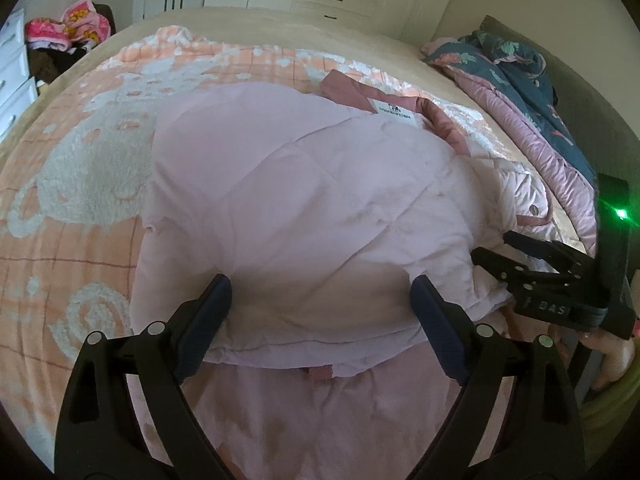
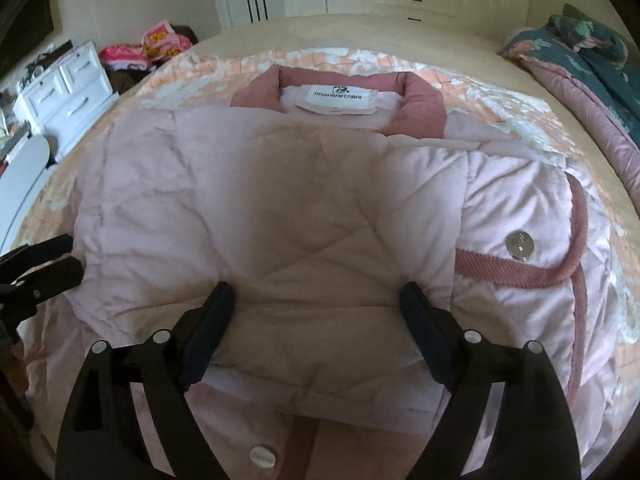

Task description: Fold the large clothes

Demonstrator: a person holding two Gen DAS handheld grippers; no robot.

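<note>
- A pale pink quilted jacket [image 2: 280, 200] is seen laid on a peach blanket [image 1: 80, 152] across a bed [image 1: 400, 44], its dusty-rose collar [image 2: 420, 108] and white label [image 2: 338, 98] at the far end and its hem toward the grippers.
- The long axis of the jacket is judged to run straight away from both tools, collar far and hem near.
- One layer is shown already turned over on top, its folded edge lying crosswise just in front of both grippers.
- The left gripper [image 1: 320, 300] is held wide apart over the near left part of that edge; nothing is pinched between its jaws, and whether its tips rest on the cloth cannot be told.
- The right gripper [image 2: 316, 304] is likewise spread wide and empty, poised over the near middle of the jacket, with a snap button [image 2: 519, 245] and rose piping [image 2: 516, 276] off to its right.
- In the left wrist view the right gripper [image 1: 500, 252] is seen at the jacket's right edge, so the two tools are placed side by side across the garment's width, each near its own side.
- The coming move is judged to turn on that near edge: it lies directly ahead and below both tools, about equally close to each.
- A dark floral quilt [image 1: 516, 72] is piled well apart at the bed's right side.
</note>
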